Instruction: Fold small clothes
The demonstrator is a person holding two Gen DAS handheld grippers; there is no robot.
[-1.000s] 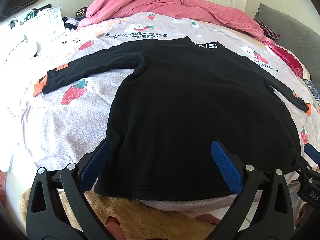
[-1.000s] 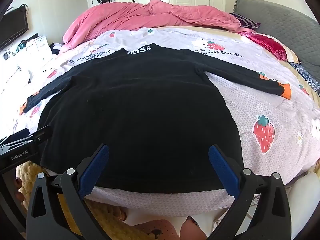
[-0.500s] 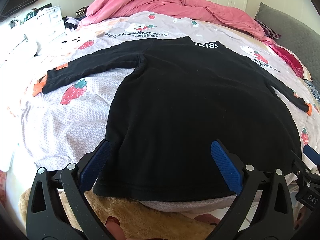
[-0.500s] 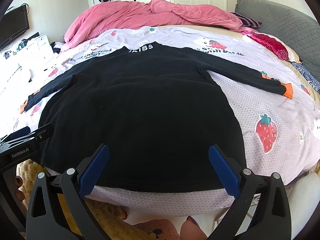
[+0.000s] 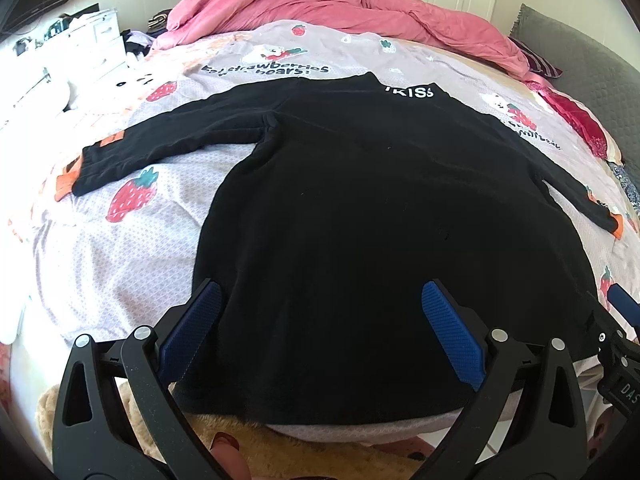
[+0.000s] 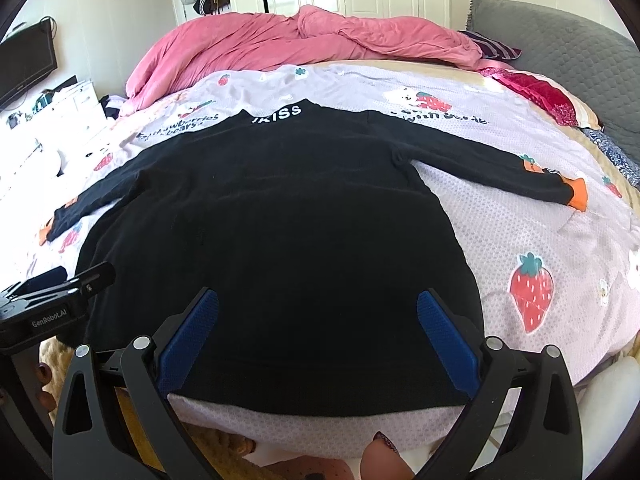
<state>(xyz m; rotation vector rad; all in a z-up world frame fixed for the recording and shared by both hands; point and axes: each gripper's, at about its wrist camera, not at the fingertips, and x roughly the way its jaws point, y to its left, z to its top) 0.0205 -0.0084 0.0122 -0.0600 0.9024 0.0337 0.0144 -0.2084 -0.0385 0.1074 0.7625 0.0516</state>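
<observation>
One black top [image 5: 380, 220], one pink duvet [image 5: 340, 12], two tools [image 5: 320, 332] [image 6: 318, 330]

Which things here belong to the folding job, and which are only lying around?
For the job:
- black long-sleeved top, spread flat on the bed sheet
- left claw, open
- right claw, open

Only lying around:
- pink duvet
- grey pillow
- red sequin cushion
- television

Bare sheet [image 5: 120, 248] is lying open at the frame's left beside the shirt [image 5: 380, 220]; the pink duvet [image 5: 320, 4] is blocking the top.
</observation>
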